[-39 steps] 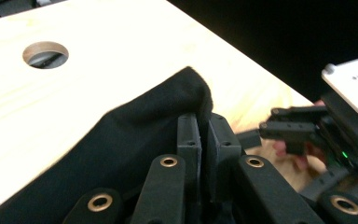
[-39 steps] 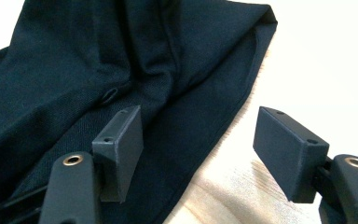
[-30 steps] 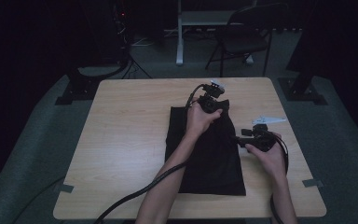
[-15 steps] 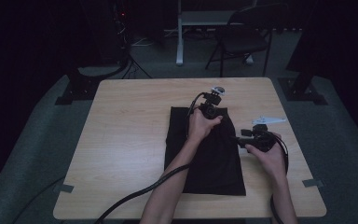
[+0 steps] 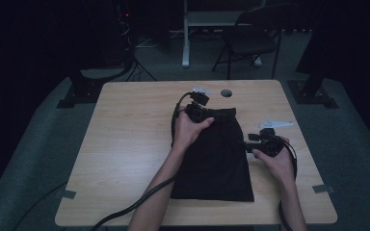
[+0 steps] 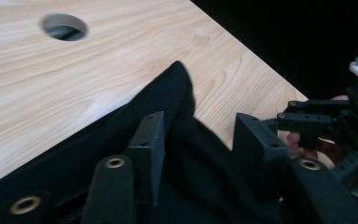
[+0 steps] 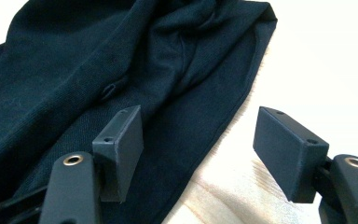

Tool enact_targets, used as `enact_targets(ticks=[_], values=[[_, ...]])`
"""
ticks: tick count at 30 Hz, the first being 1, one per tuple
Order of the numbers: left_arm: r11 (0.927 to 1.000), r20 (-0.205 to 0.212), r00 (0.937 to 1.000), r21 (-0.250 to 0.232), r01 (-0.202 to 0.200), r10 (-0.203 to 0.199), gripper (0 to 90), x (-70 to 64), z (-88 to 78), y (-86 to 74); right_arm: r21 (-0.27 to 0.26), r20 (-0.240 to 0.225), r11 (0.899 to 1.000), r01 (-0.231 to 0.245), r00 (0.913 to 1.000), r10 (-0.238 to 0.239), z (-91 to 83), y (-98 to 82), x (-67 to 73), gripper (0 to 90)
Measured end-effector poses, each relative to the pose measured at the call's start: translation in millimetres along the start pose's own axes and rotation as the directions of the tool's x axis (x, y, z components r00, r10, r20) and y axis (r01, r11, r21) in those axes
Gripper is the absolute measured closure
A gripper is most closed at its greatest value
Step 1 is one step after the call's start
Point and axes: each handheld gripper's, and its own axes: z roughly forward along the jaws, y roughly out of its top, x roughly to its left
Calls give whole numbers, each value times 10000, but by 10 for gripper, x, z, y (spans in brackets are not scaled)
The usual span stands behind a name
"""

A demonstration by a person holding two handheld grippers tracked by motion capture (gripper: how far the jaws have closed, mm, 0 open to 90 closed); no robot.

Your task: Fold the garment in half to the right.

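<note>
Wooden table (image 5: 125, 144) bears black cloth (image 5: 217, 159); left gripper (image 6: 198, 149) jaws just opening, right gripper (image 7: 198, 149) jaws spread.

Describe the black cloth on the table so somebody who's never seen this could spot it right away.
Start at the light wooden table. Near its middle, a little to the right, lies the black cloth, a long folded rectangle running from the near edge toward the round hole. It is the one dark, soft thing on the pale wood.

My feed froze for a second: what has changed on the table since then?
The left gripper slid left along the cloth's far edge; its jaws have just been opening and press on nothing. The right gripper stayed at the cloth's right edge, open. The cloth lies as before.
</note>
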Motion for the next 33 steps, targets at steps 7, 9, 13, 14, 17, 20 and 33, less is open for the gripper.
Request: enact_targets(ticks=[7,9,13,14,17,20,33], values=[[9989,-376,9993,-464,49,-67,415,98,-475,-260,34,79,10000,67,9999,-67,15,3,3,319],[9987,-610,9981,-503,8,-39,400,124,-584,-350,90,93,9999,74,9999,-75,22,2,7,318],[9981,-801,9966,-605,145,-193,376,197,-794,-560,172,137,9998,112,9998,-114,36,1,13,317],[9981,-801,9966,-605,145,-193,365,197,-794,-560,172,137,9998,112,9998,-114,36,1,13,317],[9974,-984,9947,-683,215,-282,346,235,-926,-710,198,146,9997,132,9998,-135,40,2,14,317],[9970,-1246,9915,-709,299,-386,320,263,-1041,-892,250,162,9996,140,9998,-144,44,2,15,316],[9949,-1331,9891,-864,516,-629,318,209,-1167,-1265,364,189,9991,226,9995,-233,59,4,21,314]])
